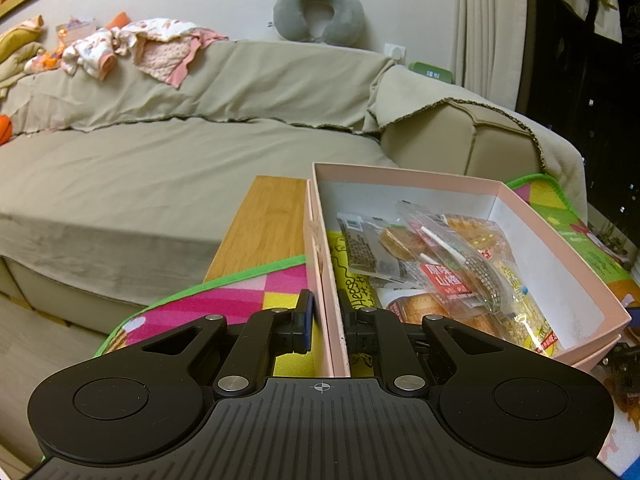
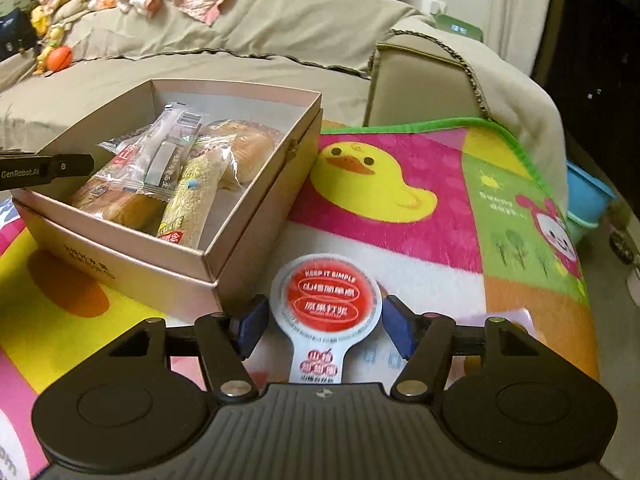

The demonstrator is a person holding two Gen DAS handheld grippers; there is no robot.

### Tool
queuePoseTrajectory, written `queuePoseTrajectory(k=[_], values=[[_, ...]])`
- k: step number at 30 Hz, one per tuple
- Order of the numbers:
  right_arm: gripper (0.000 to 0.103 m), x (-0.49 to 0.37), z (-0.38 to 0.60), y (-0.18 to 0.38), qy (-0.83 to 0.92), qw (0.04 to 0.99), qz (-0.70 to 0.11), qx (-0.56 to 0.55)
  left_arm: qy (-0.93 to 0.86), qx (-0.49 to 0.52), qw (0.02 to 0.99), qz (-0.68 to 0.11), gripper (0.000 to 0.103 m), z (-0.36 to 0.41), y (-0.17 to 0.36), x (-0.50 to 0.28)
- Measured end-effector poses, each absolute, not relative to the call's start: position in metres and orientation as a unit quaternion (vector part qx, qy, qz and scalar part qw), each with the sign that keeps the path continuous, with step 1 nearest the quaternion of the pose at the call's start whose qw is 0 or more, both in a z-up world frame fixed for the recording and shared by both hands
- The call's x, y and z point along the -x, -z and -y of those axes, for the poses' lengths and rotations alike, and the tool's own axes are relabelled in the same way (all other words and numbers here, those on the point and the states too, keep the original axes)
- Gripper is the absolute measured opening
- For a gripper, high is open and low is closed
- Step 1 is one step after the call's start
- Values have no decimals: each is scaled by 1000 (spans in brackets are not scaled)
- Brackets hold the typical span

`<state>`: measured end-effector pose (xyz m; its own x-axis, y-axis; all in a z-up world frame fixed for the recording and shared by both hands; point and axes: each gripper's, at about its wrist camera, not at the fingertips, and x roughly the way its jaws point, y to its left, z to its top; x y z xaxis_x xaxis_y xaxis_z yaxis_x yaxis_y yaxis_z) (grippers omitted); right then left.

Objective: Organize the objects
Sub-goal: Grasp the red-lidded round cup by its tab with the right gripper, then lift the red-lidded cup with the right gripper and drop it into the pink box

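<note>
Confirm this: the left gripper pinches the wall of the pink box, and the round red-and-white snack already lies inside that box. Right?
Not quite. The left gripper does pinch the pink box wall, but the round red-and-white snack lies outside it on the mat, between the right gripper's open jaws, as the right wrist view shows.

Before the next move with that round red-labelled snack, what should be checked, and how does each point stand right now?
1. Left gripper clamped on the pink box wall, steadying it: ok.
2. Round red-labelled snack lies between the right gripper fingers: ok.
3. Fingers pressing on the snack: not ok; they stand apart from it.
4. Room left in the box among the wrapped snacks: ok, along its right side.
5. Path from snack to box clear across the mat: ok.
</note>
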<state>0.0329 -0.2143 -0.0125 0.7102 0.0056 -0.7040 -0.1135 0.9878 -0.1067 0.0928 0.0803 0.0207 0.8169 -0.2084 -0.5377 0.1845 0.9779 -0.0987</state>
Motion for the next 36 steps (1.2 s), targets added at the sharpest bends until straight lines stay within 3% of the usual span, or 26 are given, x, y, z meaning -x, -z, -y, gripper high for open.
queuePoseTrajectory(k=[7, 24, 29, 36], values=[[63, -47, 234, 14, -37, 921, -387, 24, 103, 20, 953, -283, 13, -81, -20, -93], [61, -7, 224, -5, -23, 907, -417, 51, 103, 15, 954, -282, 13, -78, -20, -93], [61, 21, 210, -43, -29, 911, -406, 66, 103, 16, 954, -282, 13, -78, -20, -92], [61, 19, 184, -141, -28, 938, -340, 64, 105, 19, 953, -283, 14, -78, -19, -92]])
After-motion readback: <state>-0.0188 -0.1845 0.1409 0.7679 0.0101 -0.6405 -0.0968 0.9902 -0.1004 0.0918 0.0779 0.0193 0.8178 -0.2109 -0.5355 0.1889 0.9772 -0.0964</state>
